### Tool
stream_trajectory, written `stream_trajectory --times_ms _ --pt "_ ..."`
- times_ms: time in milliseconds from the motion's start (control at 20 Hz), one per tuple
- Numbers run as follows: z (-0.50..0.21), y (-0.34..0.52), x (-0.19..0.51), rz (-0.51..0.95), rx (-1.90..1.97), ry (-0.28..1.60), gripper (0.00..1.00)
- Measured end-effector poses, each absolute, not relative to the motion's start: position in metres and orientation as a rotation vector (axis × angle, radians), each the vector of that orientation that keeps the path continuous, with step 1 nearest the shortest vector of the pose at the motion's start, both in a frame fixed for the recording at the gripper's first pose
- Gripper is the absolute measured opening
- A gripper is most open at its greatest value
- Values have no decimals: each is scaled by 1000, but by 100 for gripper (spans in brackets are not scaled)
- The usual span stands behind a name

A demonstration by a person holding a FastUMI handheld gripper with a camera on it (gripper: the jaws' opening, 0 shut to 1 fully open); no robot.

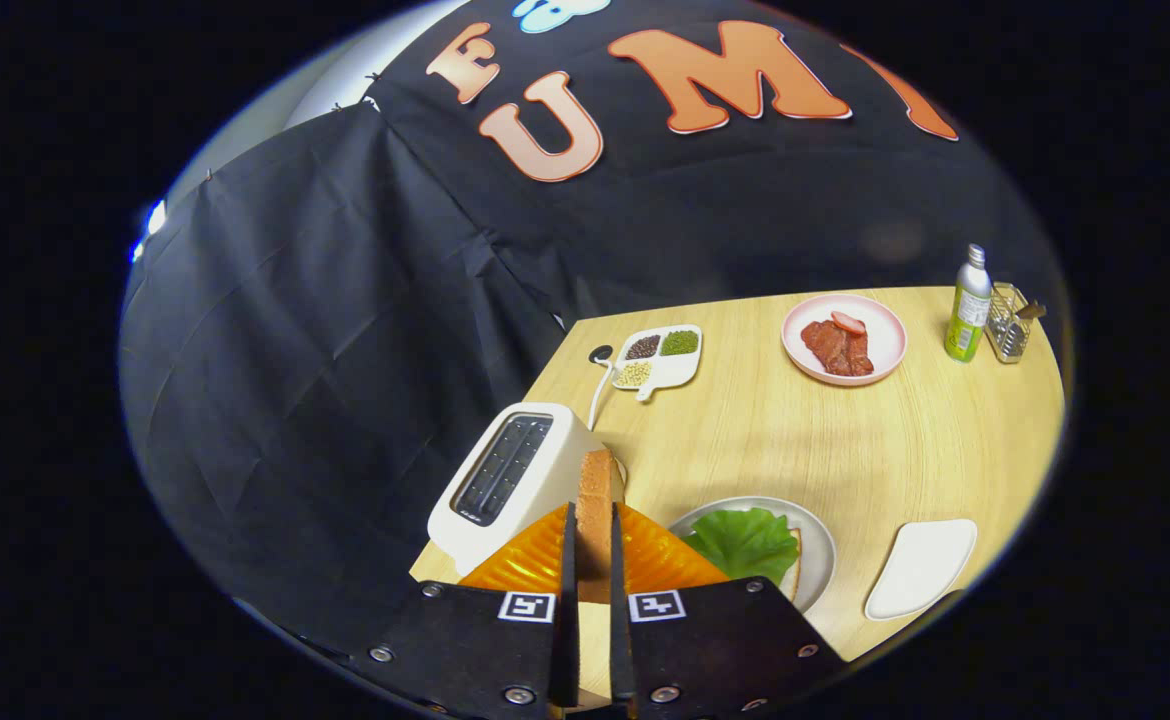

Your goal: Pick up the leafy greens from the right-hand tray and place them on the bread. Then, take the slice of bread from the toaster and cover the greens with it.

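My gripper (591, 560) is shut on a slice of bread (595, 500), held upright on edge between the two fingers and lifted above the table. The white toaster (510, 480) stands just ahead and left of the fingers, its slots empty. Right of the fingers a grey plate (823, 545) holds a slice of bread (794, 570) with the leafy greens (745, 540) lying on top of it. The white tray (920, 570) further right is bare.
A pink plate with red meat slices (843, 340) sits at the far side of the wooden table (845, 440). A divided white dish of grains (660, 357) lies beyond the toaster. A green bottle (969, 305) and a wire holder (1009, 325) stand at the far right corner.
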State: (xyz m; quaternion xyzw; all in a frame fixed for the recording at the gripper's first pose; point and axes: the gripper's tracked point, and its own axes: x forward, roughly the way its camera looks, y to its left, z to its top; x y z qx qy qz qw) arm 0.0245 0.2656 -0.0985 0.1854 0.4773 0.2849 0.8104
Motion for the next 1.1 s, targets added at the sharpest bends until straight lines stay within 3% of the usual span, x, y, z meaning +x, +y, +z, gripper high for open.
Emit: stream_trajectory --times_ms 750,1100 --pt "-203 221 2 576 577 1160 13" --pt "-232 192 4 505 528 1140 13"
